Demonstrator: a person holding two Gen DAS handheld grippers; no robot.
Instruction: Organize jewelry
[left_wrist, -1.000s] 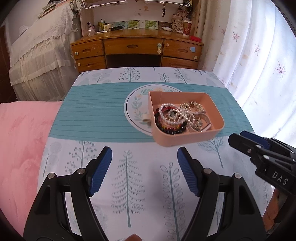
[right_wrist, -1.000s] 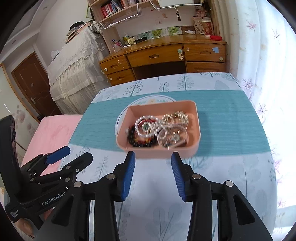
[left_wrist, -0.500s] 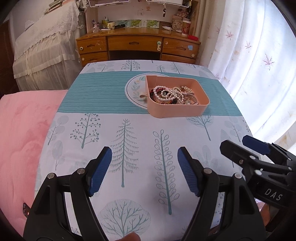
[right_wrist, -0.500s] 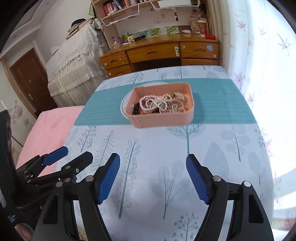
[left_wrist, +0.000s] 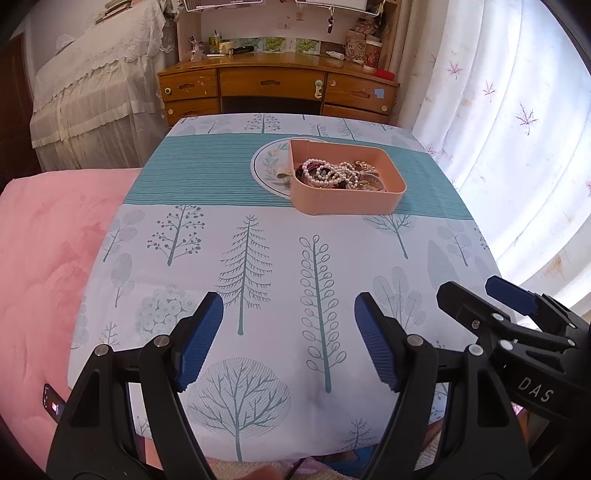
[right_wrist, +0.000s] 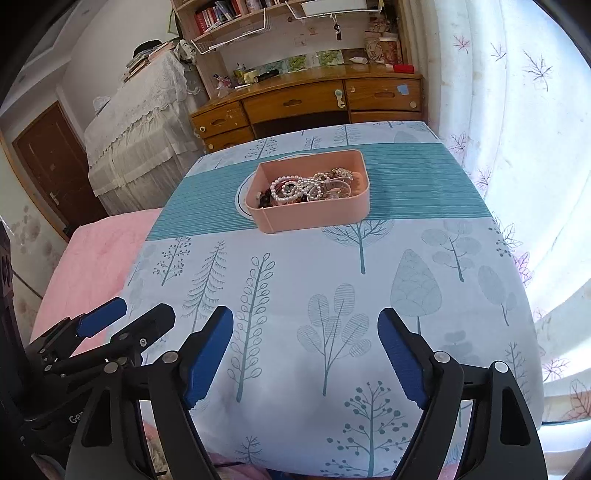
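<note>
Both grippers have drawn back to the table's near edge, so the pink tray (left_wrist: 347, 203) of jewelry (left_wrist: 334, 174) now sits far ahead on the teal band, where earlier it lay just beyond your pads. Your right gripper (right_wrist: 306, 357) has just been opening and stands wide and empty; your left gripper (left_wrist: 289, 340) is also spread, holding nothing. Bare tablecloth (right_wrist: 332, 280) lies between jaws and tray; a curtain (left_wrist: 517, 129) borders the right edge.

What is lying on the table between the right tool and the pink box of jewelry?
Nothing: in the right wrist view, only bare tree-printed tablecloth lies between the open right tool and the pink box.
</note>
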